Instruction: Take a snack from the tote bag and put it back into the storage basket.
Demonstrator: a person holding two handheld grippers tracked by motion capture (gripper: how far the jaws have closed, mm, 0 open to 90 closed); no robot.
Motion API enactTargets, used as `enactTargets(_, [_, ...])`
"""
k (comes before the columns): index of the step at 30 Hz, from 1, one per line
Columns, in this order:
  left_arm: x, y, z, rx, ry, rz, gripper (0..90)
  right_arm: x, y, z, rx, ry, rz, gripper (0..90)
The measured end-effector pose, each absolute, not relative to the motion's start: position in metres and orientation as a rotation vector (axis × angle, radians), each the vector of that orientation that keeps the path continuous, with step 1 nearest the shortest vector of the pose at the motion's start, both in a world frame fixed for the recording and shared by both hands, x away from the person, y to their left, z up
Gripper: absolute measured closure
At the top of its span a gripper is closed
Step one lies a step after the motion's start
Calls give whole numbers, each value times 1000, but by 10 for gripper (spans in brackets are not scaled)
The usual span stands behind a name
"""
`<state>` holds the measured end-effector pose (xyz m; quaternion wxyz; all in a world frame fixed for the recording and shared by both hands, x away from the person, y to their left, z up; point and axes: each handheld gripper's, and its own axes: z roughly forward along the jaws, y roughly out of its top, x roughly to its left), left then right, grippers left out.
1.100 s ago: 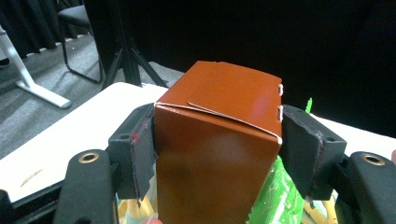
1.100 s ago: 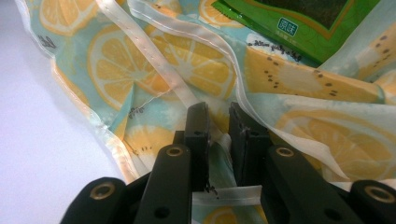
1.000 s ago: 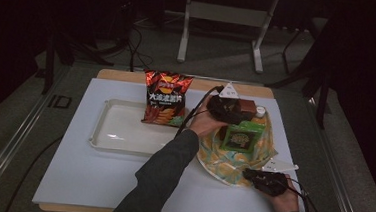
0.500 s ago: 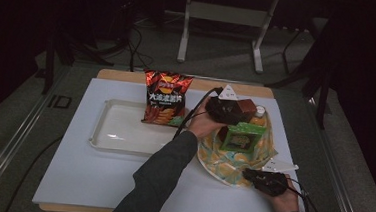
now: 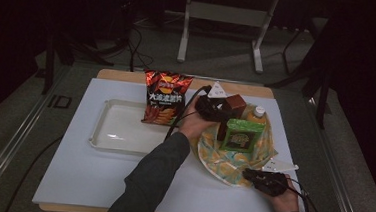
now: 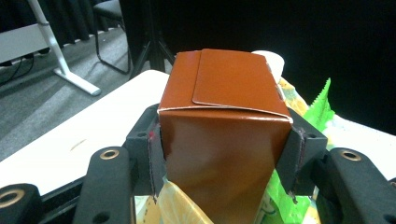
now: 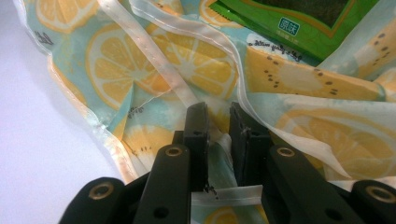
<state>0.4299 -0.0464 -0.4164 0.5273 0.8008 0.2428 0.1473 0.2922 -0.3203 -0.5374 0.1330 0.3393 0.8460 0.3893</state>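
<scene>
- High view: the left gripper (image 5: 215, 109) holds the brown box (image 5: 234, 105) near the table's (image 5: 95, 180) far edge, over the lemon bag (image 5: 222, 161).
- Its 2 jaws squeeze the box's sides. Lift it straight and slowly.
- The right gripper (image 5: 263, 180) pinches the bag's edge near the front right corner. Keep that grip firm so the bag stays down.

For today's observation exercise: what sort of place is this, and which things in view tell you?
Probably a lab or studio set up for recording: a white-topped table on grey carpet, black curtains behind, cables across the floor, and a white equipment stand.
</scene>
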Motion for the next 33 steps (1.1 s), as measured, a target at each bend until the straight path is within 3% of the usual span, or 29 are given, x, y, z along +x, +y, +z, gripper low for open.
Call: enactTargets(33, [393, 11, -397, 1908, 577, 363, 424, 292, -320, -537, 986, 2452, 1126, 774])
